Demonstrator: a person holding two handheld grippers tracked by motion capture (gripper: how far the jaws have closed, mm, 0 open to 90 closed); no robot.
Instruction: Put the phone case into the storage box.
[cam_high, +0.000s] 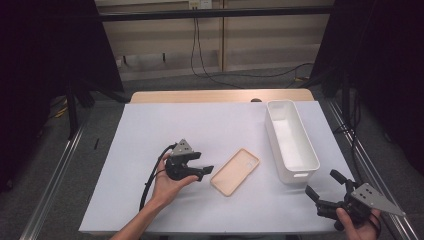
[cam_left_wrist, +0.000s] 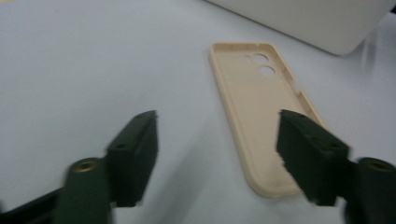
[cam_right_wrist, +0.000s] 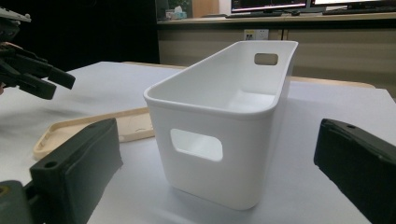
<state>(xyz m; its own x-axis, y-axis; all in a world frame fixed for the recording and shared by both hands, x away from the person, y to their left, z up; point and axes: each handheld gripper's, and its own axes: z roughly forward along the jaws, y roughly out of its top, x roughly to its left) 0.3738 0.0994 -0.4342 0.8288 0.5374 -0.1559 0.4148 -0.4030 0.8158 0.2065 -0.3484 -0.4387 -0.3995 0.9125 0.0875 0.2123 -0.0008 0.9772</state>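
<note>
Your left gripper (cam_high: 206, 171), jaws apart and empty, sits just left of the phone case (cam_high: 235, 171), whose long axis points toward the bin (cam_high: 291, 140).

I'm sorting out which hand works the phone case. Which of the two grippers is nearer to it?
The left gripper: its open jaws sit just beside the tan phone case, while the right gripper waits past the white bin, at the table's edge.

In the right gripper view we see the white bin (cam_right_wrist: 219, 126) hiding the phone case's (cam_right_wrist: 93, 128) far end; our left gripper's (cam_left_wrist: 217, 154) jaws blur beside the case.
</note>
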